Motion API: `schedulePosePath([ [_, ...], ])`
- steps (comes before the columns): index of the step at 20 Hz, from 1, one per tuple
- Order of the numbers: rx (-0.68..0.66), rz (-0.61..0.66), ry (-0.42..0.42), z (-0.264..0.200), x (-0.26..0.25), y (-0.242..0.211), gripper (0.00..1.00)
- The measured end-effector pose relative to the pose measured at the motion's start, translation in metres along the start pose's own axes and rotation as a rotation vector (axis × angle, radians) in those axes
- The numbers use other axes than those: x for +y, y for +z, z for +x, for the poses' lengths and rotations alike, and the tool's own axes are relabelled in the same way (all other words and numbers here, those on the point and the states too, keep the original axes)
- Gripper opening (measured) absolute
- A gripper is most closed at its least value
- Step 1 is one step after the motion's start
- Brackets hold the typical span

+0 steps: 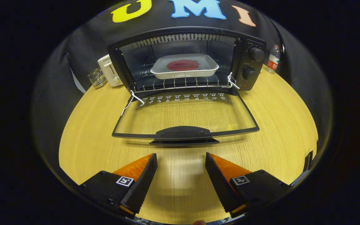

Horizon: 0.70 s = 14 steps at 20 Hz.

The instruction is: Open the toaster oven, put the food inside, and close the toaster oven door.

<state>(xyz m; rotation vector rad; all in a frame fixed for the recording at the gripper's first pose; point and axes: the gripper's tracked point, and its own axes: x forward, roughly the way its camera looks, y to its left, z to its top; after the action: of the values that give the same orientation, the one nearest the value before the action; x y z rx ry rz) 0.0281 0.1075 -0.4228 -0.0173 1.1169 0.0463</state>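
A black toaster oven [248, 62] stands at the far side of the wooden table with its glass door [186, 117] folded down flat toward me. Inside, on the wire rack [180, 82], sits a white tray [184, 72] holding a round reddish piece of food [183, 65]. The door's black handle [183, 133] lies just ahead of my fingers. My gripper [181, 157] hovers over the table, open, with nothing between its fingers.
A white toaster [109, 70] with a small wire rack [97, 78] beside it stands left of the oven. A water bottle [273, 59] stands to its right. Two knobs [256, 53] sit on the oven's right panel. Bare wooden table [286, 125] surrounds the door.
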Motion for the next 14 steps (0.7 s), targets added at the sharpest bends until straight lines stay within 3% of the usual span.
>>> schedulePosePath([
  [7,0.017,-0.025,-0.055,0.017,-0.004,0.004,0.98],
  [14,-0.048,-0.045,-0.072,0.002,-0.003,0.011,0.98],
])
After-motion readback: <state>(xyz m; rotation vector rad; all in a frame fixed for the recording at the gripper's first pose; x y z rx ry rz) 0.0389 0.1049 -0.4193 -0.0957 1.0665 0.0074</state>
